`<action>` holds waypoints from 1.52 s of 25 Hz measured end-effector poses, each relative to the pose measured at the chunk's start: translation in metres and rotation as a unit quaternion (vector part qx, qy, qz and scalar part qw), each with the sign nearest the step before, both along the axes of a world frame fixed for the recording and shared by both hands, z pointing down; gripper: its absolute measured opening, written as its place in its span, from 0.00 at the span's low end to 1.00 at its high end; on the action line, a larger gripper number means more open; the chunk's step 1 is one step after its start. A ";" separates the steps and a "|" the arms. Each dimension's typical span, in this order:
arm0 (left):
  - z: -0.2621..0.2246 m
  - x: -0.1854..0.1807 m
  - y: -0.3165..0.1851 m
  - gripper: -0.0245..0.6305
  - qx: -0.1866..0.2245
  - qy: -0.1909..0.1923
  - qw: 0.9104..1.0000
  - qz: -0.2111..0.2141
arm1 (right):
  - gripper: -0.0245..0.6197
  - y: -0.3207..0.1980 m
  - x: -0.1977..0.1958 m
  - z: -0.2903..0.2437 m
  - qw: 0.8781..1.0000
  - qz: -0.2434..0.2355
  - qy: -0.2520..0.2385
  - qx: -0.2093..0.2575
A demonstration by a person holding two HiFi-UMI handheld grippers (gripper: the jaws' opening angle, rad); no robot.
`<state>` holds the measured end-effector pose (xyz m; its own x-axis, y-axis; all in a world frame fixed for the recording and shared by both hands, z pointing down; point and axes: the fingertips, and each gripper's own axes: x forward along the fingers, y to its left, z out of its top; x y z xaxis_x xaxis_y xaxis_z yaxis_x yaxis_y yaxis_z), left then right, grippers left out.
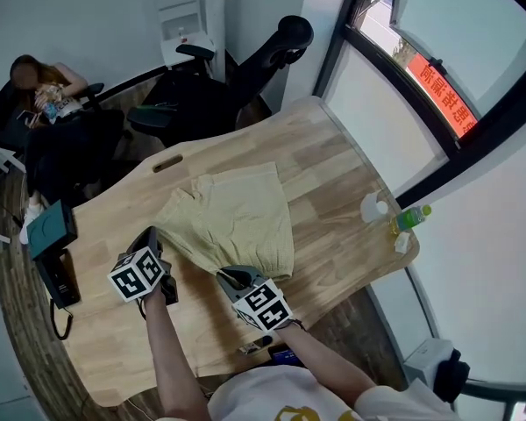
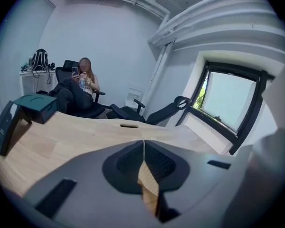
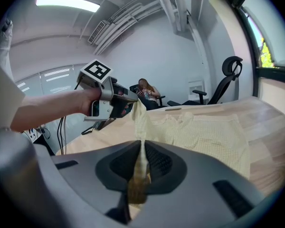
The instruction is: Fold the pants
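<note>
Left gripper (image 1: pixel 152 234) and right gripper (image 1: pixel 224 276) are clamped on the pants' (image 1: pixel 237 217) near edge; the rest lies spread beyond them.

Left tool (image 1: pixel 151 234) and right tool (image 1: pixel 222 275) tilt downward side by side, jaws pinched closed.

Only one sign is in your sight, and you cannot read it.
Outside the window (image 1: pixel 500 42) a red banner (image 1: pixel 443 93) carries pale characters too blurred to make out; your left marker cube (image 1: pixel 137 275) and right marker cube (image 1: pixel 265 305) show only black-and-white square patterns, no letters.
</note>
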<state>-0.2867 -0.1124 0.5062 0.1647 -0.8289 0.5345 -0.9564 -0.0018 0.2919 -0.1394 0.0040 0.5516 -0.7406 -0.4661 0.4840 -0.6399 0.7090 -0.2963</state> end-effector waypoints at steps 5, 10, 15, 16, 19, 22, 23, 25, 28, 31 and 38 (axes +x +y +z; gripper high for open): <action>-0.003 0.023 -0.020 0.05 0.000 -0.017 1.000 0.024 | 0.08 -0.012 0.015 0.001 1.000 0.011 -0.007 -0.008; -0.009 0.057 -0.040 0.06 0.005 -0.032 0.998 0.052 | 0.08 -0.022 0.037 0.000 1.000 0.024 -0.013 -0.013; -0.019 0.095 -0.061 0.06 0.011 -0.044 0.995 0.087 | 0.08 -0.032 0.061 -0.010 0.999 0.038 -0.014 -0.007; -0.020 0.103 -0.066 0.05 0.013 -0.048 0.994 0.096 | 0.08 -0.035 0.067 -0.012 0.999 0.044 -0.018 -0.008; -0.018 0.133 -0.083 0.05 0.010 -0.054 0.990 0.126 | 0.08 -0.044 0.086 -0.011 0.998 0.056 -0.009 -0.003; -0.004 0.167 -0.099 0.06 -0.006 -0.056 0.985 0.164 | 0.08 -0.050 0.106 0.004 0.997 0.077 0.006 -0.012; 0.001 0.179 -0.103 0.06 -0.009 -0.057 0.983 0.176 | 0.08 -0.052 0.114 0.008 0.996 0.089 0.003 -0.019; 0.008 0.202 -0.112 0.06 -0.013 -0.057 0.978 0.199 | 0.08 -0.057 0.129 0.013 0.993 0.112 0.001 -0.027; 0.021 0.232 -0.122 0.06 -0.021 -0.057 0.972 0.226 | 0.08 -0.061 0.147 0.021 0.991 0.127 0.015 -0.035; 0.043 0.257 -0.126 0.05 -0.033 -0.059 0.966 0.250 | 0.08 -0.062 0.164 0.038 0.988 0.140 0.037 -0.045; 0.111 0.303 -0.125 0.06 -0.092 -0.063 0.946 0.305 | 0.08 -0.058 0.205 0.103 0.970 0.190 0.103 -0.107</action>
<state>0.0166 -0.2370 0.6173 0.5071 -0.4917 0.7079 -0.8217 -0.5238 0.2247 0.0660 -0.0536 0.6549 -0.4112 -0.5590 0.7200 -0.9049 0.3456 -0.2484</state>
